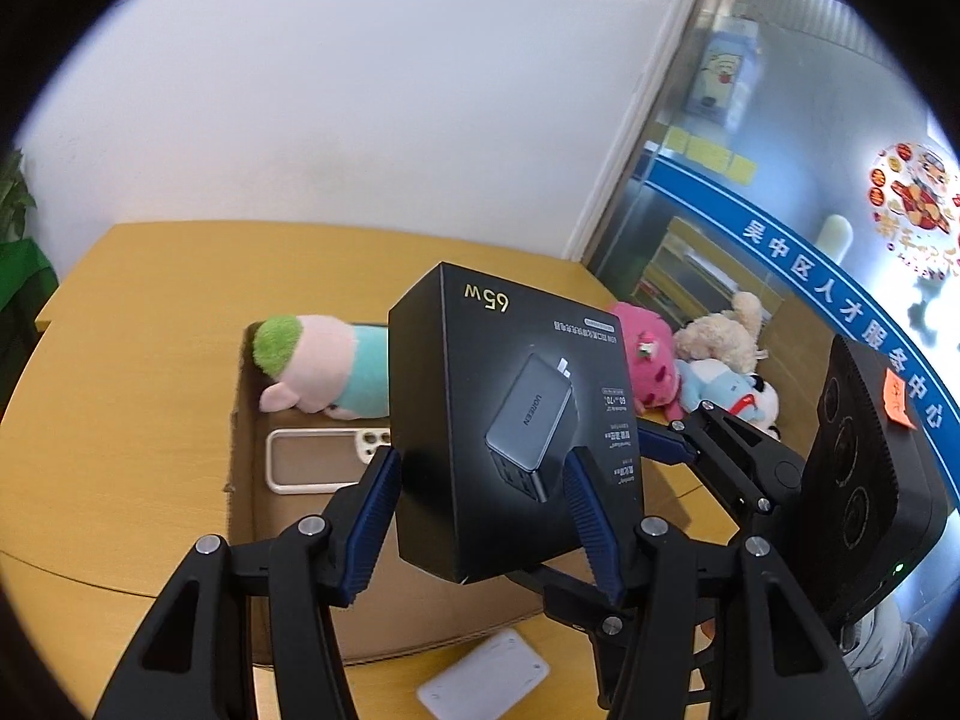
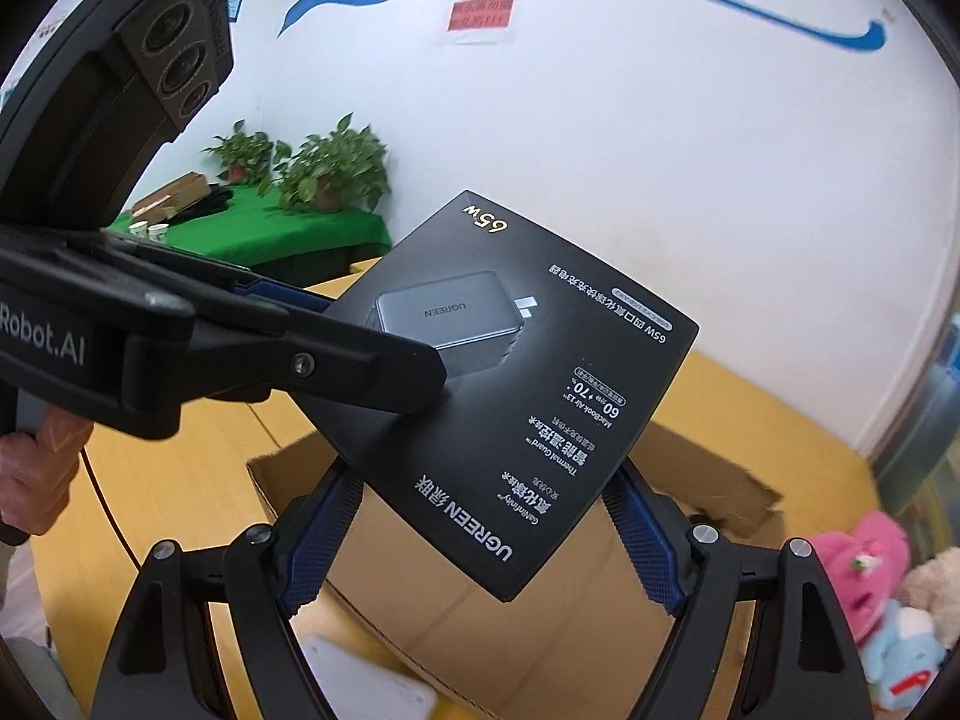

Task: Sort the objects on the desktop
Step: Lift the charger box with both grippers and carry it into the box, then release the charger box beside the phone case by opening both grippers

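A black UGREEN 65W charger box (image 1: 510, 420) is held in the air above an open cardboard box (image 1: 240, 420). My left gripper (image 1: 483, 474) is shut on the charger box, one blue pad on each side. In the right wrist view the same charger box (image 2: 528, 384) sits between the fingers of my right gripper (image 2: 480, 516); whether they press it I cannot tell. The left gripper (image 2: 384, 360) reaches in from the left and touches the box. The right gripper's body (image 1: 720, 462) shows at the right of the left wrist view.
Inside the cardboard box (image 2: 480, 648) lie a pink, green and teal plush (image 1: 324, 366) and a clear phone case (image 1: 312, 459). Pink, beige and blue plush toys (image 1: 708, 372) lie on the wooden table (image 1: 120, 396). A white flat device (image 1: 483, 681) lies near the front. Potted plants (image 2: 312, 174) stand behind.
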